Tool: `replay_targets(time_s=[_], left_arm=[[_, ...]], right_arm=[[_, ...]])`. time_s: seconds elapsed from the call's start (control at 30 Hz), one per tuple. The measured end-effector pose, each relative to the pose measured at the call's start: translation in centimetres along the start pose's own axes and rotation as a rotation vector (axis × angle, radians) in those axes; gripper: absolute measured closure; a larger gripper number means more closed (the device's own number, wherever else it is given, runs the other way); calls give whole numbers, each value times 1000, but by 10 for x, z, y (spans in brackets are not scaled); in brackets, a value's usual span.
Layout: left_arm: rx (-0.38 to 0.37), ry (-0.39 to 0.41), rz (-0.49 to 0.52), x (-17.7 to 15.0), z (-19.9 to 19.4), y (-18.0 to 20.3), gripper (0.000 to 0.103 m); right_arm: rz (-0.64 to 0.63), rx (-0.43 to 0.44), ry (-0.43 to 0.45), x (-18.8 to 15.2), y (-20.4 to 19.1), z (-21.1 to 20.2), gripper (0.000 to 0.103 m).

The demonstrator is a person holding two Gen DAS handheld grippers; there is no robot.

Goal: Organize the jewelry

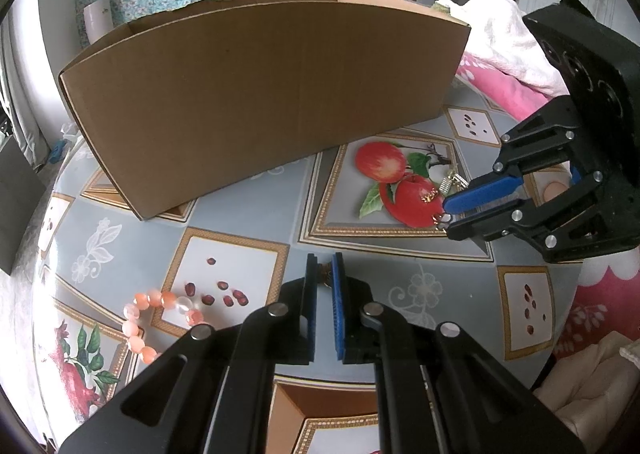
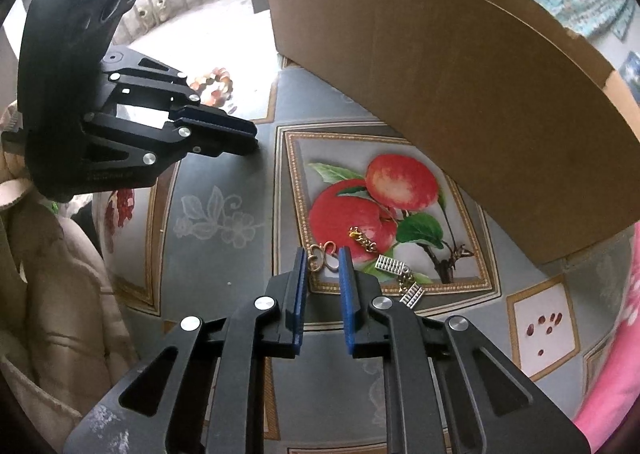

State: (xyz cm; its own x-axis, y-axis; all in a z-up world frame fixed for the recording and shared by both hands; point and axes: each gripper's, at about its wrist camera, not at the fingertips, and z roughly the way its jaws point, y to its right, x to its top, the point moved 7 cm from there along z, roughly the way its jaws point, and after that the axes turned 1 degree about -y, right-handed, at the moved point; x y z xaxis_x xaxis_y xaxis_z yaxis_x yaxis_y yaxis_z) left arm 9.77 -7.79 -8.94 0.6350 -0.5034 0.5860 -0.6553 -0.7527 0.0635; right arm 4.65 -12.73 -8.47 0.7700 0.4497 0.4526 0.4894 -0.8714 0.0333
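No readable writing anywhere. Left tool (image 1: 323, 266) pinched on small gold piece (image 1: 325, 274); right tool (image 2: 324, 260) part-open around gold pendant (image 2: 322, 256), table (image 2: 224, 181).

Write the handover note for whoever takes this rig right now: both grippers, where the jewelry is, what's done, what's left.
Left gripper: shut on a small gold piece, held above the tablecloth.
Right gripper: jaws astride a gold looped earring on the cloth; pads not yet pressing it.
Gold chain piece and silver ladder-shaped earrings lie beside it on the apple print.
Pink bead bracelet lies on the cloth, on the left gripper's side.
Cardboard box stands open behind; its inside is hidden.
Done: one piece picked up. Left: grip the earring, gather the rest, probably into the box.
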Motion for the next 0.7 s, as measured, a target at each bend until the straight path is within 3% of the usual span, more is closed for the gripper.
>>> replay_targets(time_s=[0.33, 0.7], left_arm=[[-11, 35, 4, 4, -11, -1, 97], [-27, 165, 11, 35, -71, -2, 97]], right_arm=[[49, -19, 49, -3, 0, -21, 90], [97, -35, 267, 31, 6, -102, 90]])
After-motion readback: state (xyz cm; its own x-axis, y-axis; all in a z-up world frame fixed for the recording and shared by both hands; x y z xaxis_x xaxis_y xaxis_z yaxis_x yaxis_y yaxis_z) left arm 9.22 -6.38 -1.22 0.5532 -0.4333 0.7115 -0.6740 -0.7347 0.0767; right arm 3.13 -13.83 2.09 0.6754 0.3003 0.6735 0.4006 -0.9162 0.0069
